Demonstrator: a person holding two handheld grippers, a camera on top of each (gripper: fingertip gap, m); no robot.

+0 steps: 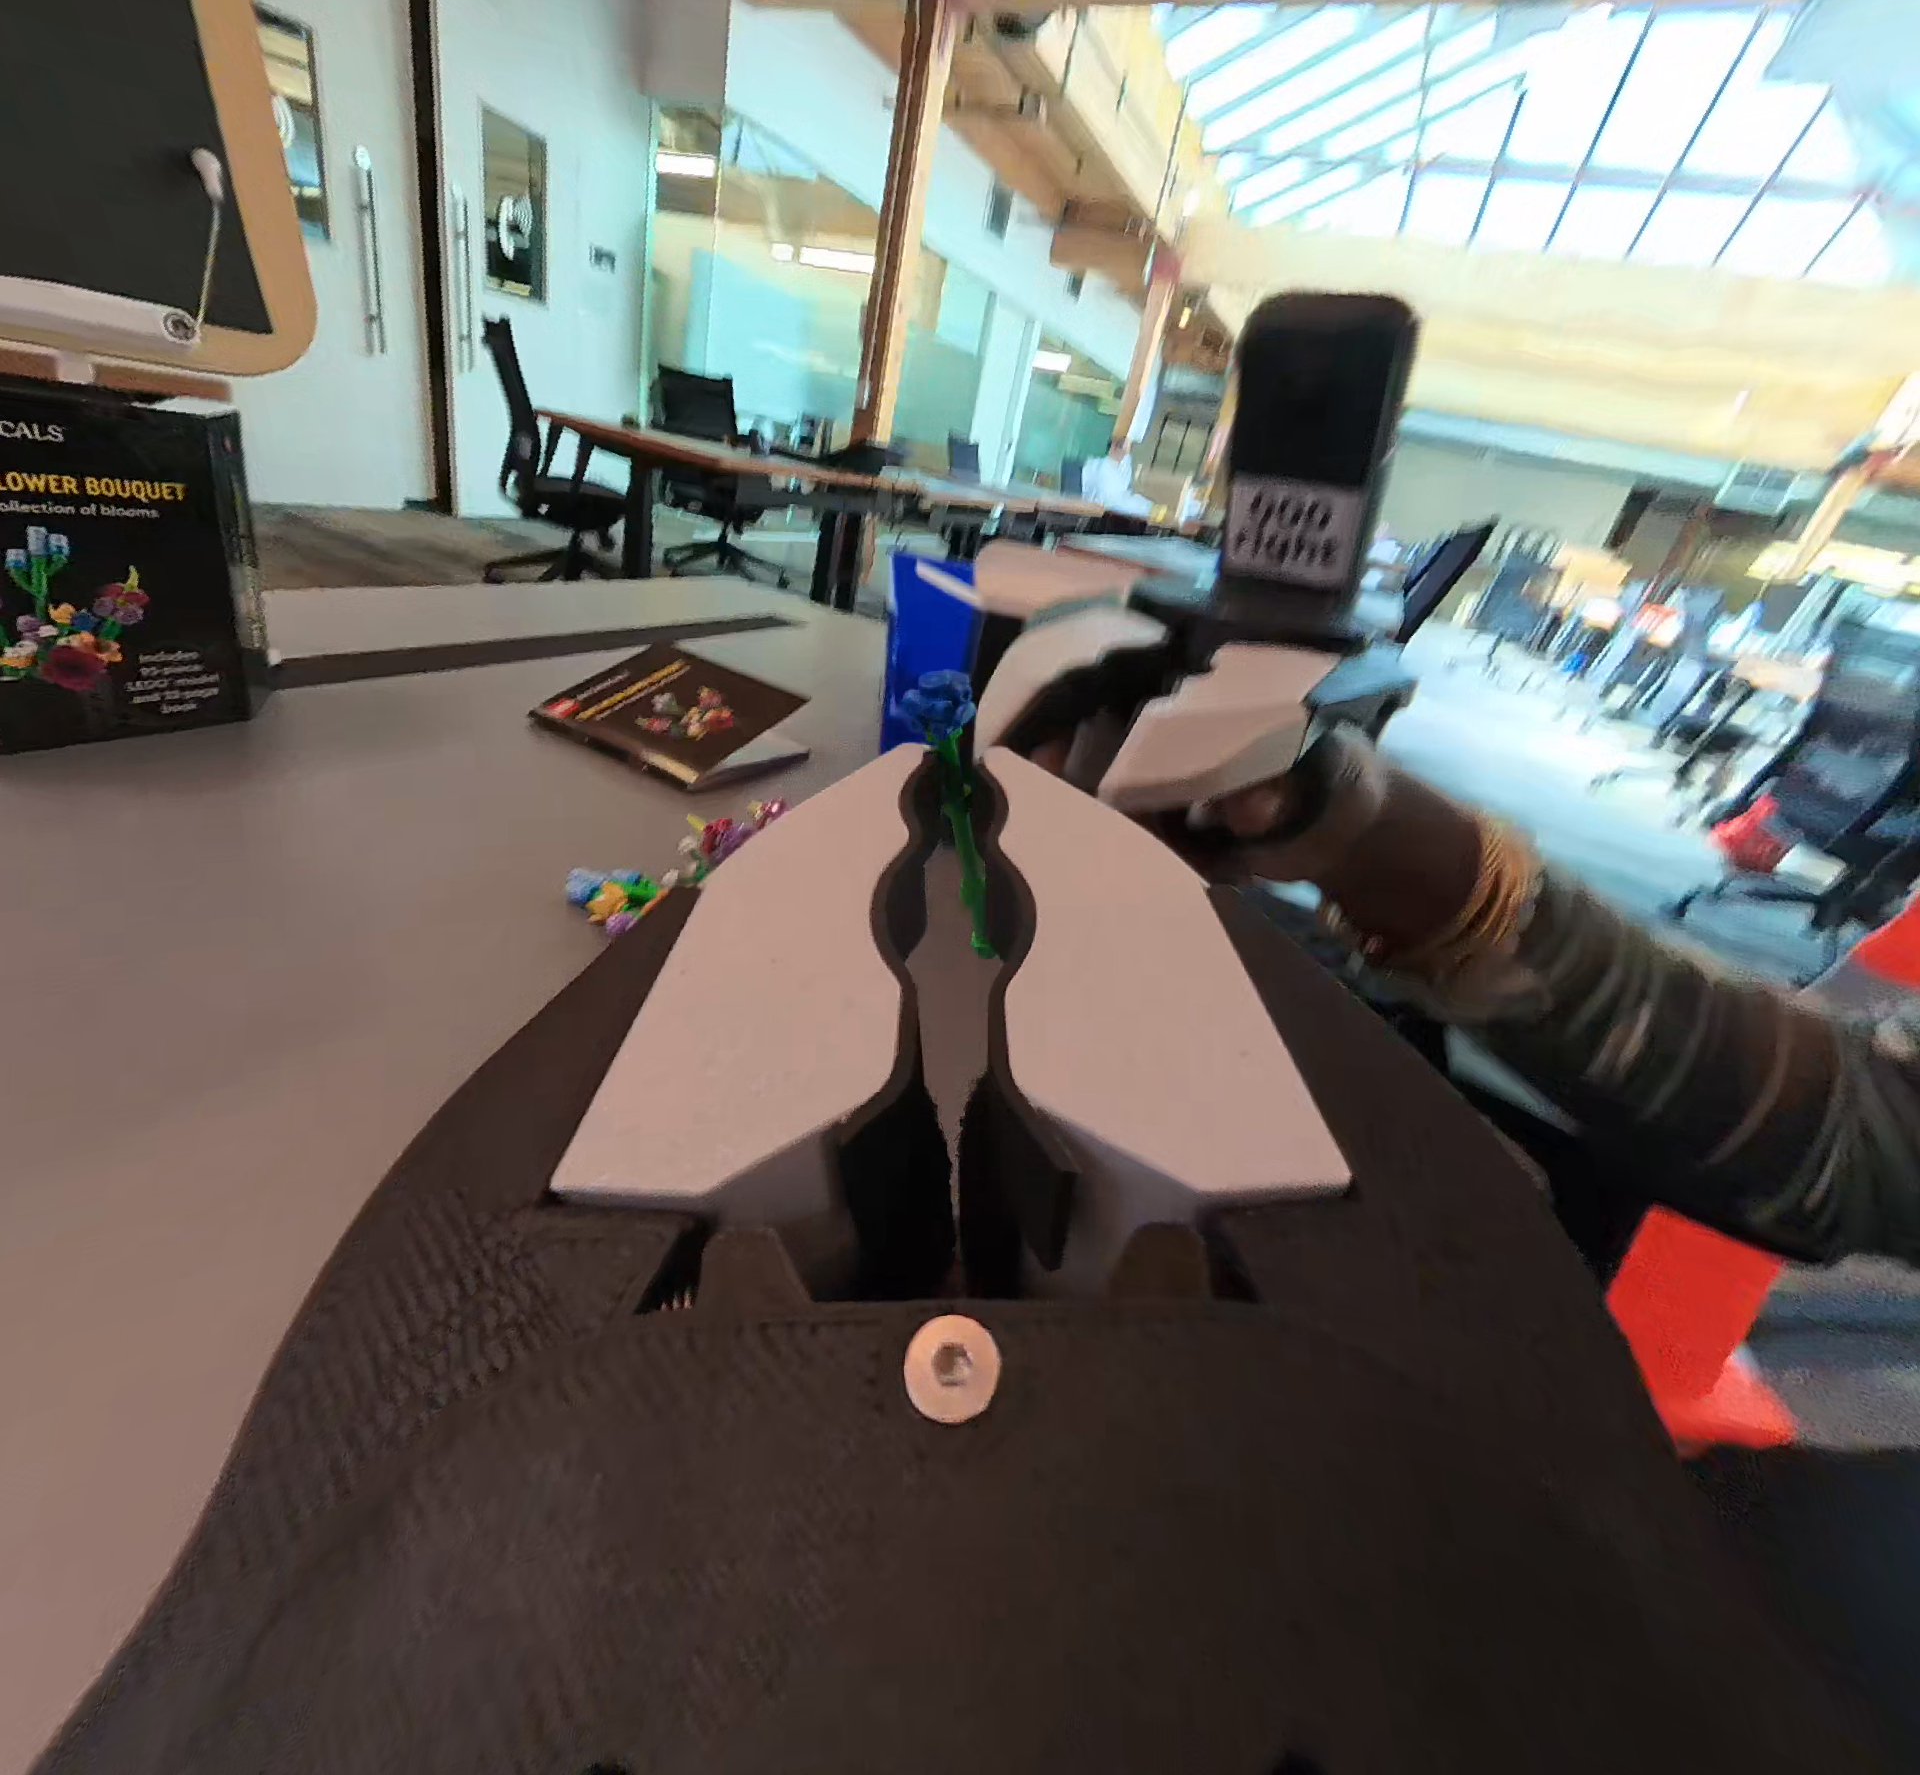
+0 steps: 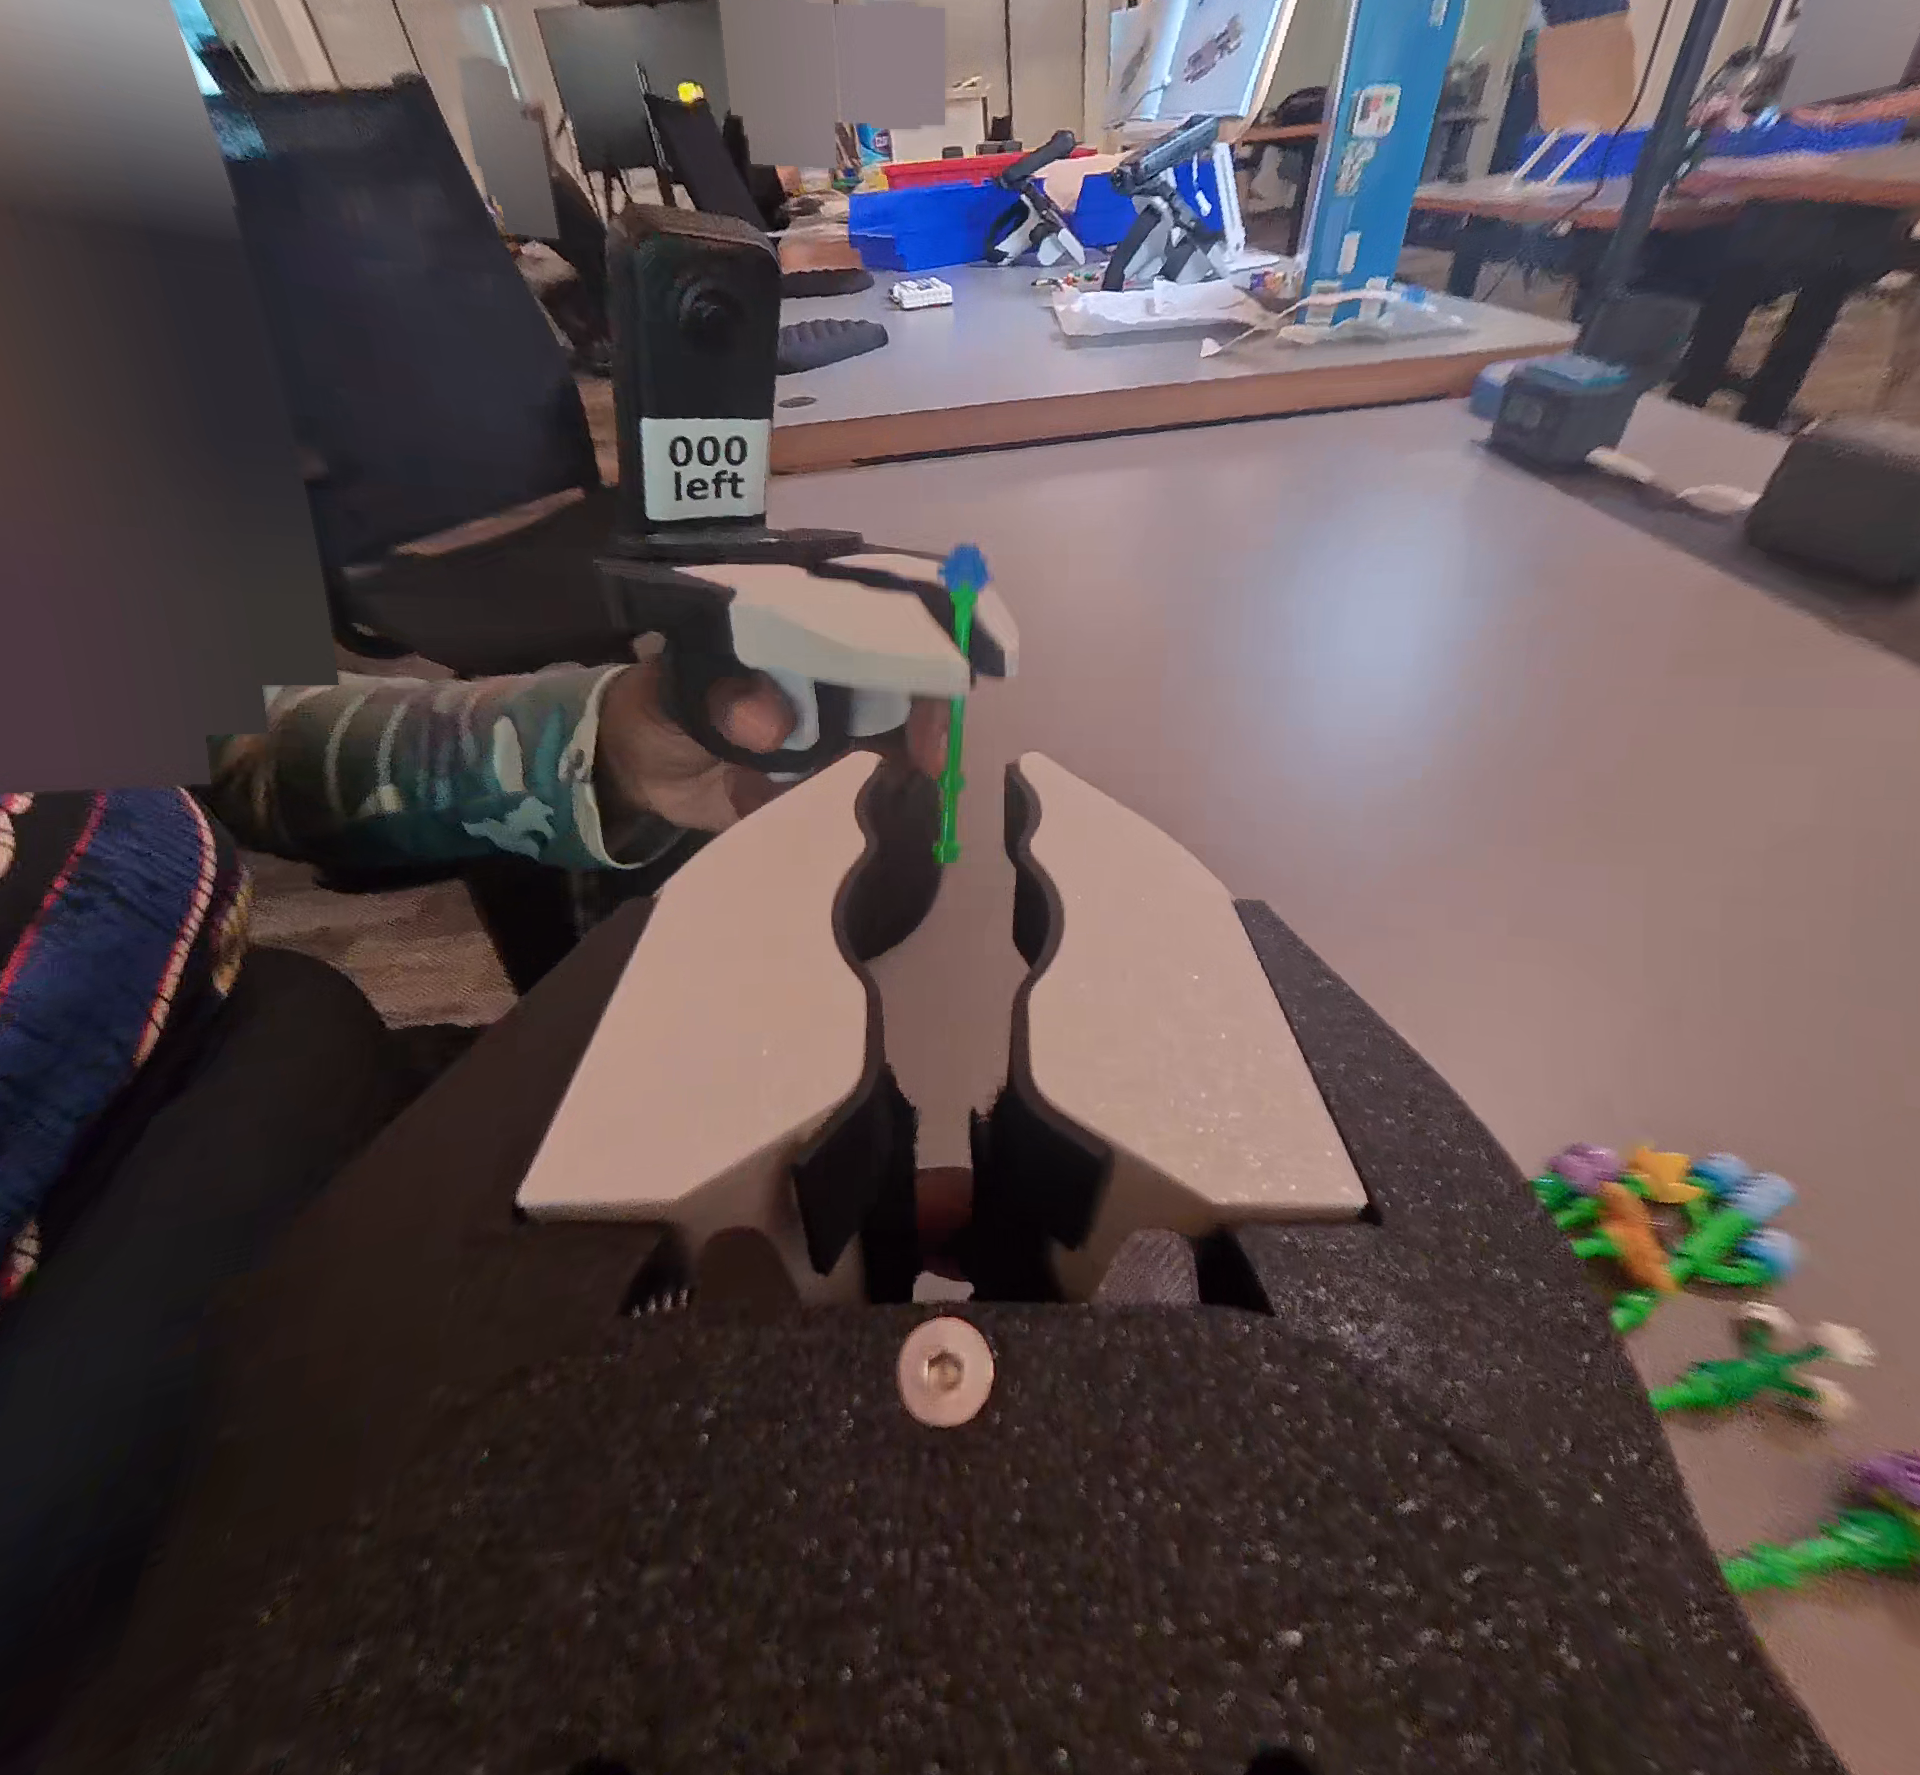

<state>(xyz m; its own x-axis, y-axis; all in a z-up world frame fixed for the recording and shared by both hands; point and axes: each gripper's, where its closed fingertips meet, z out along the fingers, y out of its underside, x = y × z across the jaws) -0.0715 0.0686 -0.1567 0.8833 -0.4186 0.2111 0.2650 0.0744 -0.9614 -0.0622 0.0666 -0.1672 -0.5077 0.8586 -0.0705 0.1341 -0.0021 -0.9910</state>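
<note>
Left gripper (image 1: 954, 769) is clamping a toy brick flower (image 1: 956, 811): green stem pinched between the nearly closed finger tips at centre frame, blue bloom poking up above them, stem tail hanging down into the gap. Held clear of the grey table (image 1: 260, 998).

In the right wrist view the same flower (image 2: 956, 717) is standing roughly upright at centre, gripped near the top of the stem by the left gripper (image 2: 977, 655), which is coming in from the left of frame.

Right gripper (image 2: 945, 780) is sitting partly open, holding nothing; its tips are just below and either side of the stem's lower end, contact not clear. In the left wrist view it (image 1: 1039, 738) is blurred, right of centre, close beside the flower.

Also around:
- Pile of loose brick flowers (image 2: 1673, 1226) lying on the table, lower right of the right view.
- Instruction booklet (image 1: 675, 717) lying flat, centre left of the left view.
- Black set box (image 1: 114, 572) standing at far left.
- Blue box (image 1: 925, 655) standing behind the bloom.
</note>
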